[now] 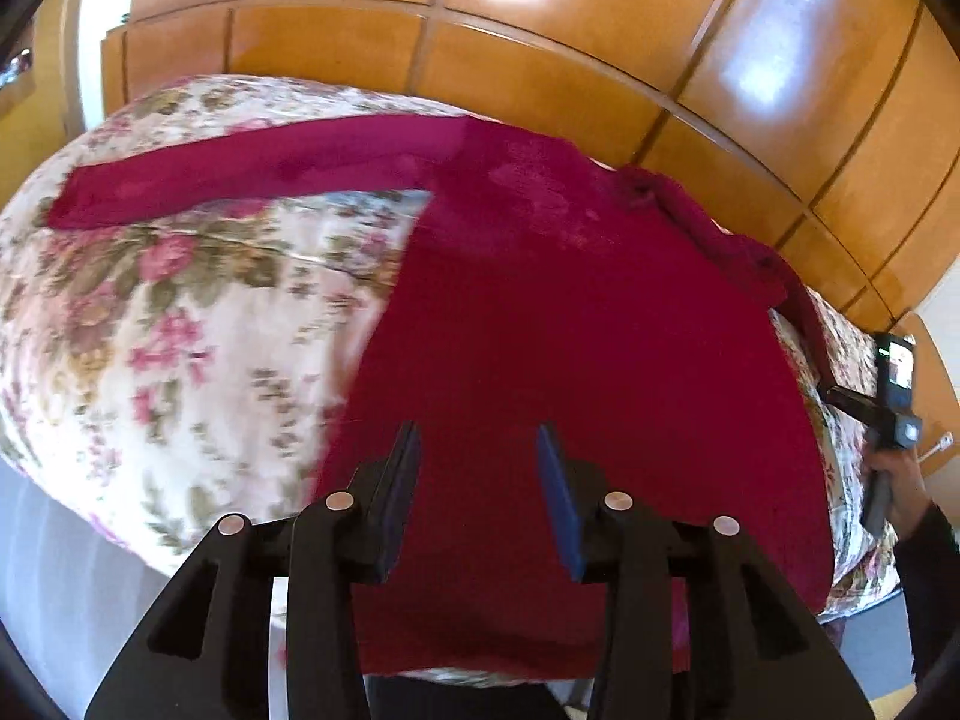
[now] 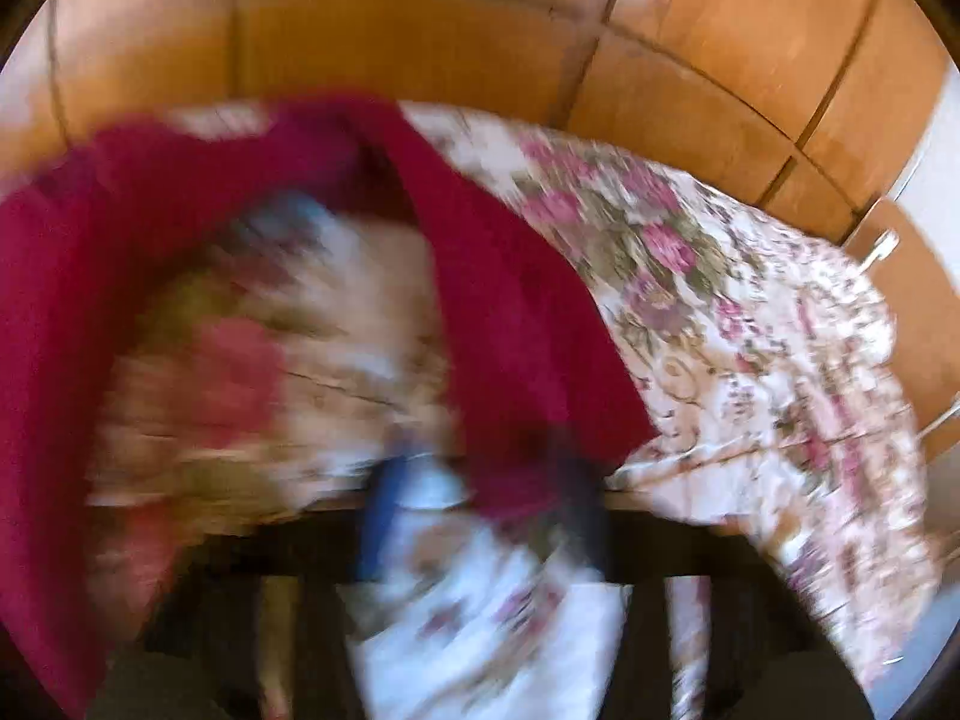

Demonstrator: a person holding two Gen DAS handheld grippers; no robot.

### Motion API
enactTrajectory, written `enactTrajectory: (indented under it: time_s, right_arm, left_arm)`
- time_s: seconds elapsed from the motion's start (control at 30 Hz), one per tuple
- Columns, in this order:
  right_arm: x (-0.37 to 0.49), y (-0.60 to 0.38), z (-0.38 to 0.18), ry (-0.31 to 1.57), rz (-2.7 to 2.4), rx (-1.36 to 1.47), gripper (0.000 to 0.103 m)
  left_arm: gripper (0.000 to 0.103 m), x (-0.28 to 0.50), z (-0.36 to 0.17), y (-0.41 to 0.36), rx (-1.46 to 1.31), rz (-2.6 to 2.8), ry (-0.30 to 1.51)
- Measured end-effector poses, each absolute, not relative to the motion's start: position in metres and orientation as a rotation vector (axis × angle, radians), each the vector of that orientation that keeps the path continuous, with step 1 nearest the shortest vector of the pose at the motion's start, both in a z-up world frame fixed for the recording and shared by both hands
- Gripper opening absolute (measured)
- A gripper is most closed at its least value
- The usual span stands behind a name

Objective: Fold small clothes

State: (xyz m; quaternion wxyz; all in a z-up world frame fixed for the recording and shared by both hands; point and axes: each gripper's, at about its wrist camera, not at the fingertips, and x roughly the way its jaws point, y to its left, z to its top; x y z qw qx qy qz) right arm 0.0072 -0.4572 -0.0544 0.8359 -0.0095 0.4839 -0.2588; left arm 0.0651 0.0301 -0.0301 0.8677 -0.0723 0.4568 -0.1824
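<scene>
Sleeve fold in hand: left gripper (image 1: 477, 441) hovers released over our red sweater (image 1: 570, 324); right gripper (image 2: 480, 480) seemingly grasps the sleeve (image 2: 516, 312), blurred; next, lay it across.

The sweater (image 1: 570, 324) is a matt crimson knit with a slightly fuzzy face. It lies on a soft floral cotton-looking bedspread (image 1: 180, 312). The wardrobe (image 1: 540, 30) behind is glossy varnished wood, throwing bright glare. The left gripper (image 1: 477, 456) is matt black plastic with blue pads.

floral bedspread (image 1: 180, 324) bare leftward, wooden wardrobe (image 1: 540, 48) behind
</scene>
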Motion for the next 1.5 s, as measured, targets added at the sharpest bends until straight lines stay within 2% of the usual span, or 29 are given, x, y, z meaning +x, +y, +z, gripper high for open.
enactTrajectory:
  time_s: [0.07, 0.27, 0.4, 0.53, 0.63, 0.77, 0.83, 0.87, 0.9, 0.93, 0.97, 1.0, 1.1, 1.3, 1.5]
  right_arm:
    - [-0.004, -0.459, -0.036, 0.967, -0.553, -0.023, 0.004]
    - [-0.066, -0.492, 0.071, 0.73, -0.544, 0.093, 0.004]
    - [-0.067, -0.543, 0.095, 0.702, -0.638, 0.188, 0.004]
    - [-0.043, -0.606, 0.076, 0.786, -0.801, 0.197, 0.004]
    - [-0.031, -0.654, 0.023, 0.96, -0.937, 0.206, 0.004]
    - [-0.025, -0.672, -0.032, 1.117, -1.006, 0.164, 0.004]
    - [-0.019, -0.66, -0.039, 1.117, -0.99, 0.14, 0.013]
    - [-0.017, -0.653, -0.036, 1.102, -0.99, 0.124, 0.037]
    - [-0.015, -0.642, -0.027, 1.062, -0.996, 0.084, 0.069]
    - [-0.012, -0.631, -0.021, 1.018, -1.005, 0.041, 0.077]
    - [-0.009, -0.619, -0.013, 0.971, -1.005, -0.001, 0.079]
    - [-0.004, -0.602, -0.002, 0.923, -0.981, -0.037, 0.08]
    - [0.016, -0.549, 0.026, 0.81, -0.824, -0.045, 0.093]
    - [0.077, -0.418, 0.041, 0.769, -0.269, 0.065, 0.093]
    - [0.131, -0.304, 0.002, 0.847, 0.121, 0.173, 0.092]
  left_arm:
    - [0.039, 0.068, -0.032, 0.014, -0.123, -0.406, 0.96]
    - [0.039, 0.079, -0.046, -0.023, -0.067, -0.484, 0.997]
    - [0.039, 0.086, -0.056, -0.047, -0.041, -0.525, 1.024]
    - [0.039, 0.088, -0.06, -0.062, -0.025, -0.547, 1.037]
    - [0.039, 0.088, -0.062, -0.067, -0.016, -0.549, 1.047]
    - [0.039, 0.093, -0.063, -0.064, -0.002, -0.531, 1.05]
    - [0.039, 0.1, -0.06, -0.056, -0.017, -0.523, 1.048]
    - [0.039, 0.104, -0.057, -0.051, -0.027, -0.512, 1.043]
    - [0.039, 0.111, -0.052, -0.042, -0.041, -0.495, 1.027]
    - [0.043, 0.116, -0.047, -0.034, -0.05, -0.479, 1.013]
    - [0.059, 0.122, -0.043, -0.025, -0.057, -0.457, 0.997]
    - [0.063, 0.131, -0.036, -0.014, -0.064, -0.42, 0.966]
    - [0.064, 0.168, -0.013, 0.025, -0.098, -0.311, 0.889]
    - [0.064, 0.256, 0.012, 0.08, -0.18, -0.189, 0.817]
    - [0.064, 0.335, 0.019, 0.069, -0.16, -0.273, 0.847]
